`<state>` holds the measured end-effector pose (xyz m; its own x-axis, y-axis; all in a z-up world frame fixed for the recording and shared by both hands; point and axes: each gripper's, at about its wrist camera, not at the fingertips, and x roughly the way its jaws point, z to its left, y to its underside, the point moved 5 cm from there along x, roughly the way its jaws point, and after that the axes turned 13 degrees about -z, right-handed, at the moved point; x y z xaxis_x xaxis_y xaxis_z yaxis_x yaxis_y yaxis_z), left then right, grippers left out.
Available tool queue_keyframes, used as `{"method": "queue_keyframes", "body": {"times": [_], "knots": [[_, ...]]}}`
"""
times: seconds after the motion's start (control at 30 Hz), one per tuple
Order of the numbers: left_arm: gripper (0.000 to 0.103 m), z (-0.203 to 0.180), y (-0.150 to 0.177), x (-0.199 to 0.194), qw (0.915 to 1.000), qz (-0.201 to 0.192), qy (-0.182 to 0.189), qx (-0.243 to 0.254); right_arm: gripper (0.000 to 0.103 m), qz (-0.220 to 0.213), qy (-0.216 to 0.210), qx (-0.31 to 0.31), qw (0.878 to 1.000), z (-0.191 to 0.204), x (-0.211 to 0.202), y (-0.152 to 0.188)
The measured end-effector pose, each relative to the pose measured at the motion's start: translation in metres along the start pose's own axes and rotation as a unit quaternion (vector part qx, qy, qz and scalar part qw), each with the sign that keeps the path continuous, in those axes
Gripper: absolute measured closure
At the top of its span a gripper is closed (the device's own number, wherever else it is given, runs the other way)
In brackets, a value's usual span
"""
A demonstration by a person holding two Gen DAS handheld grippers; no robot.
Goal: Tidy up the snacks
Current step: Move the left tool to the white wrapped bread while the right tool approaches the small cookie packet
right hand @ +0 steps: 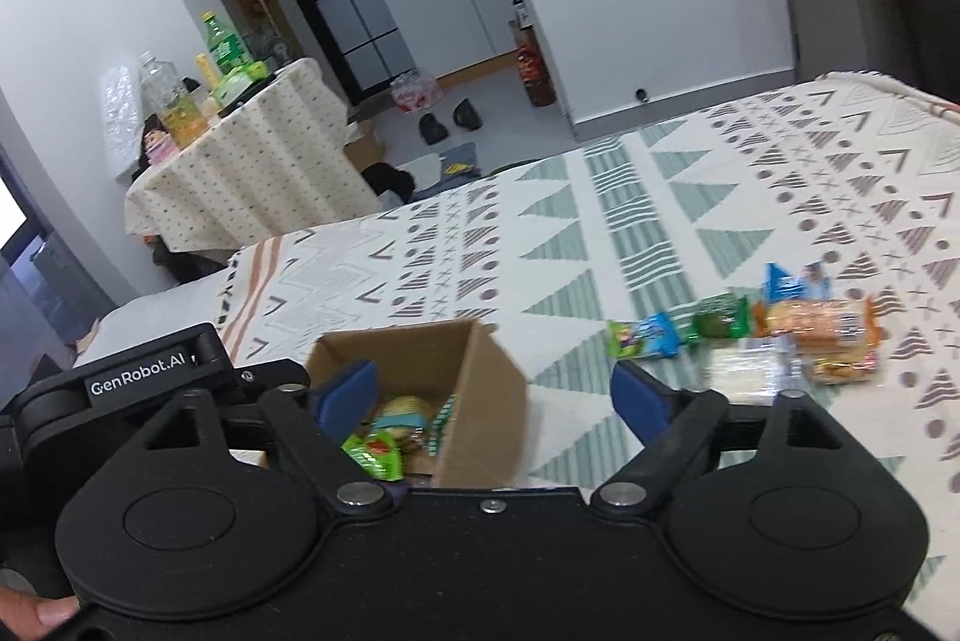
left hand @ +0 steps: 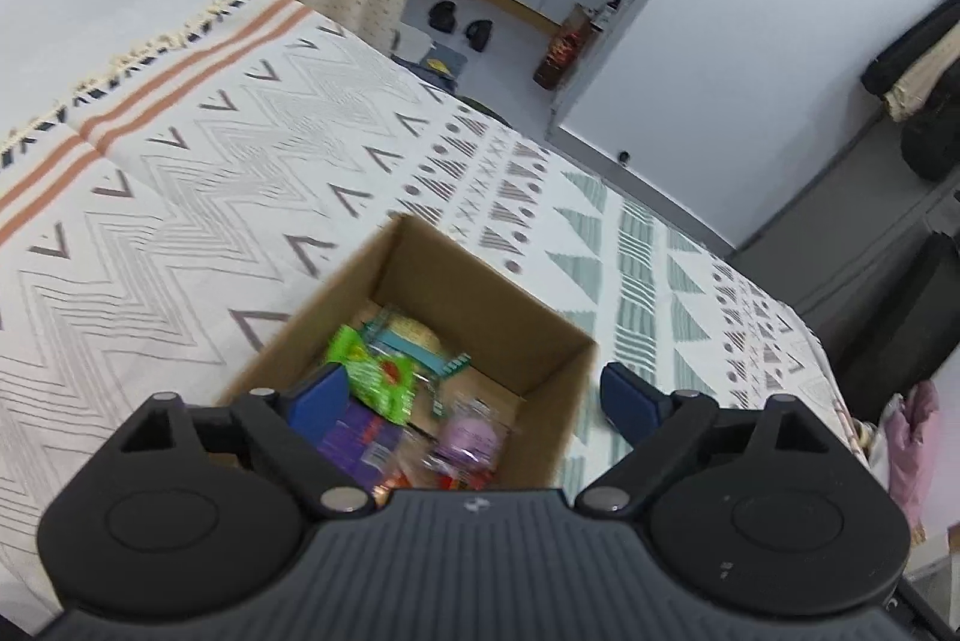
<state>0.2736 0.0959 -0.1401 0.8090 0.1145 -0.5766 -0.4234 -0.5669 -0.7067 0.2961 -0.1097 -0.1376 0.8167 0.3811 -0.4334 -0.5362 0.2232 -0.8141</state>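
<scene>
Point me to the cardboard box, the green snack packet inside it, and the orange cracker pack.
cardboard box (left hand: pixel 480 305), left wrist view, inner far wall.
green snack packet (left hand: pixel 378 374), left wrist view, packet middle.
orange cracker pack (right hand: pixel 816 317), right wrist view, wrapper middle.

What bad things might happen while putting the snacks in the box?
The small brown cardboard box sits on a soft patterned blanket, so a bump from the open right gripper might tip it. The loose snack packets lie bunched together, so a grab may catch two. The open left gripper hovers over the box too, so the two grippers may collide.
</scene>
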Motion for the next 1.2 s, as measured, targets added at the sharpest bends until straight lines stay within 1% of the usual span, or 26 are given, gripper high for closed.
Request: {"method": "queue_keyframes", "body": {"times": [0.07,0.27,0.57,0.87,1.2], "knots": [[0.009,-0.008,0.004,-0.001,0.9999,0.003,0.009,0.005,0.012,-0.002,0.006,0.003,1.000,-0.009,-0.004,-0.001],[0.005,-0.035,0.015,-0.004,0.9988,0.001,0.030,0.039,0.006,-0.012,0.028,0.010,0.999,-0.039,-0.017,-0.004],[0.004,-0.068,0.037,-0.001,0.9955,0.013,0.056,0.075,0.002,-0.027,0.061,0.023,0.998,-0.085,-0.032,-0.011],[0.004,-0.098,0.055,0.007,0.9921,0.017,0.075,0.099,0.001,-0.031,0.075,0.034,0.996,-0.126,-0.038,-0.010],[0.004,-0.120,0.079,0.032,0.9908,0.013,0.082,0.107,0.002,-0.018,0.084,0.067,0.994,-0.178,-0.025,0.002]]}}
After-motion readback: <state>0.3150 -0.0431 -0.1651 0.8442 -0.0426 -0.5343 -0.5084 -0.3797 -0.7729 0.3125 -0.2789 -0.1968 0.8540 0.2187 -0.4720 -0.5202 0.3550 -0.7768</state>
